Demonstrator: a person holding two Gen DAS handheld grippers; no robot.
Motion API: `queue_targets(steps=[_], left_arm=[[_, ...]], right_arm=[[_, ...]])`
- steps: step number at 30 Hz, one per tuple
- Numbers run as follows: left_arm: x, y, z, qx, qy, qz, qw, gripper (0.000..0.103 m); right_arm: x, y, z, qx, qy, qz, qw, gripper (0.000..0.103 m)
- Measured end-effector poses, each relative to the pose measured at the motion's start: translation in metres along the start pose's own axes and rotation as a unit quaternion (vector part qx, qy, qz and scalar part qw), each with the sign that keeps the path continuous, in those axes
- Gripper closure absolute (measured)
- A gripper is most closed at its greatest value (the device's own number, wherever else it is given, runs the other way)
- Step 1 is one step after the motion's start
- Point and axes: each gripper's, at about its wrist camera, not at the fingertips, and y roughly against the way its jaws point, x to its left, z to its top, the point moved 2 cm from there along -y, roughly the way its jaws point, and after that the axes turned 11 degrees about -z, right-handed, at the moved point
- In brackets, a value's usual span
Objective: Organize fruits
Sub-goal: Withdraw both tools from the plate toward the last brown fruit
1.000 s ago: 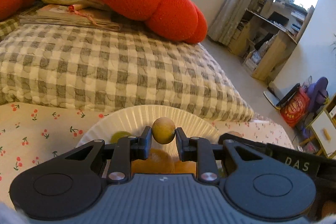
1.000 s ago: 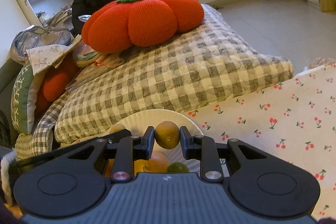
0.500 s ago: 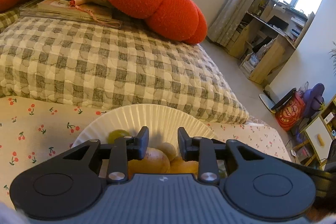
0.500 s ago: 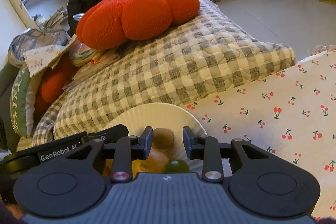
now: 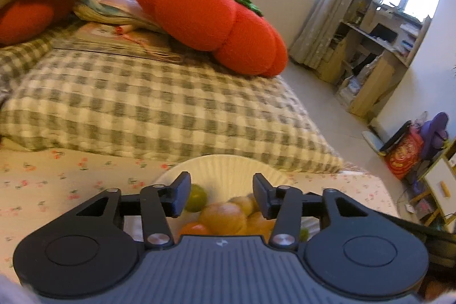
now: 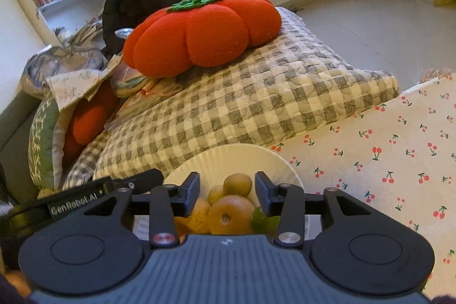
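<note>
Item: fruits [image 6: 228,207], heaped in a white paper plate [image 6: 245,158] that sat on the cherry-print cloth [image 6: 384,161]. We counted a large orange-yellow fruit [image 6: 229,214] in front, a small brownish fruit [image 6: 237,184] behind it, and a green lime [image 6: 260,220] at the right edge of the heap. Our left gripper [image 5: 221,191] hung above the plate [image 5: 228,167], jaws spread wide, holding nothing. Our right gripper [image 6: 227,188] matched it, parted and empty over the same pile. Just behind the plate lay a green-checked quilt [image 6: 242,104], and upon that a red tomato-shaped cushion [image 6: 199,33].
</note>
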Motion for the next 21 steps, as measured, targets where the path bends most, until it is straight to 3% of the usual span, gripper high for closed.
queue_targets(steps=[4,6,11,17,21], left_arm=[[0.009,0.009,-0.005,0.017,0.002,0.044,0.9989,0.055],[0.010,0.016,-0.006,0.017,-0.002,0.062,0.9980,0.050],[0.002,0.042,-0.007,0.000,-0.034,0.098,0.9946,0.022],[-0.001,0.067,-0.017,0.000,-0.053,0.121,0.9912,0.016],[0.009,0.087,-0.030,-0.002,-0.038,0.132,0.9906,0.012]], right_arm=[[0.008,0.006,-0.007,0.003,0.015,-0.008,1.000,0.055],[0.010,0.010,-0.009,0.005,0.019,-0.017,1.000,0.046],[0.023,0.022,-0.019,0.010,0.051,-0.035,0.998,0.032],[0.041,0.040,-0.032,0.016,0.072,-0.025,0.997,0.025],[0.055,0.050,-0.042,0.015,0.096,-0.016,0.995,0.020]])
